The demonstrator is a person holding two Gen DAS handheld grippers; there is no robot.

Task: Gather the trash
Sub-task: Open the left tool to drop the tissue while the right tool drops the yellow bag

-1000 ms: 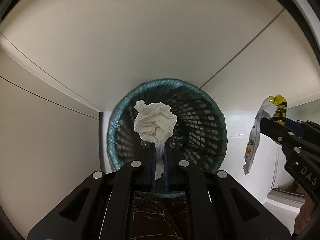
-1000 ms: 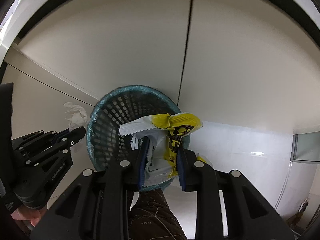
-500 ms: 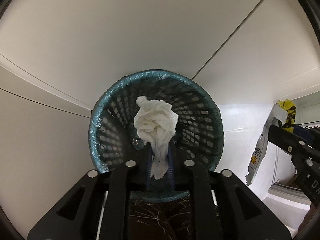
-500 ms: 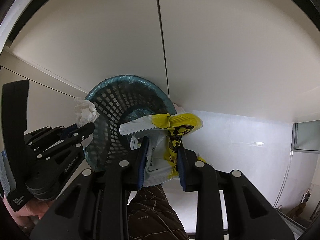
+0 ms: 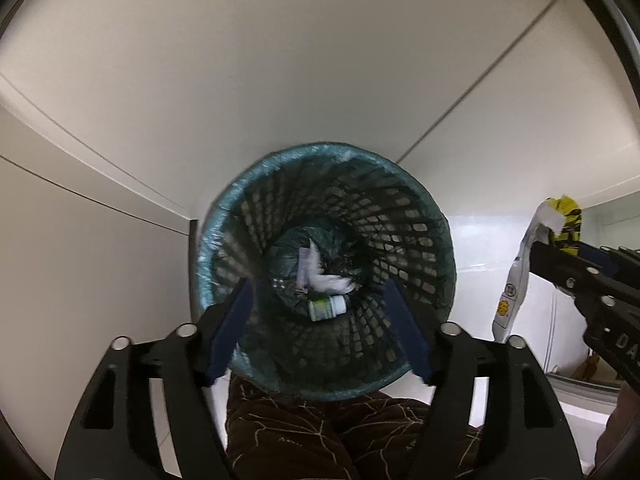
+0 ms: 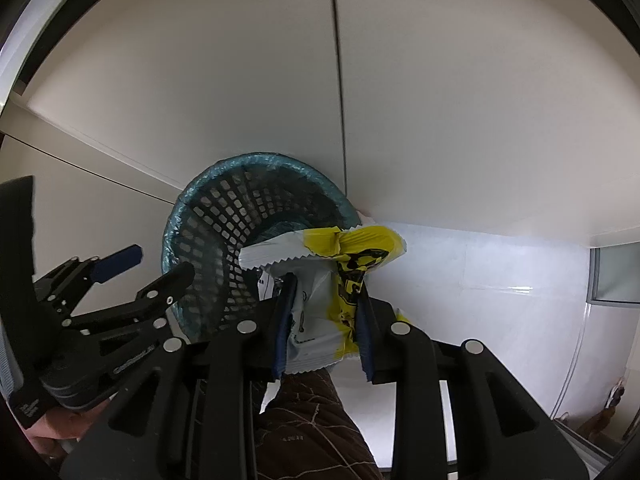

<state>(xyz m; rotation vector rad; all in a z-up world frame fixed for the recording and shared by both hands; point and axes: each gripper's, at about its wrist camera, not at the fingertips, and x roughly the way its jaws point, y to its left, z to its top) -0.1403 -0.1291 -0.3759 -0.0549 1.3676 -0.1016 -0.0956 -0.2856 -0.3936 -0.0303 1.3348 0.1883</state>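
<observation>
One light, crinkly yellow-and-white foil snack wrapper (image 6: 320, 280) left, pinched mid-body by right hand-held gripper (image 6: 324, 320); slippery, soft. Left hand-held gripper (image 5: 320, 320) just spread, nothing between, over teal-lined black mesh bin (image 5: 404, 240).

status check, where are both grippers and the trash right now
Left gripper open over the bin, jaws just opened, nothing between them. Right gripper shut on yellow wrapper, beside the bin. Nothing in the way.

bin (image 5: 404, 216) teal mesh | wrapper (image 6: 340, 276) yellow-white-black | trousers (image 5: 304, 436) brown
</observation>
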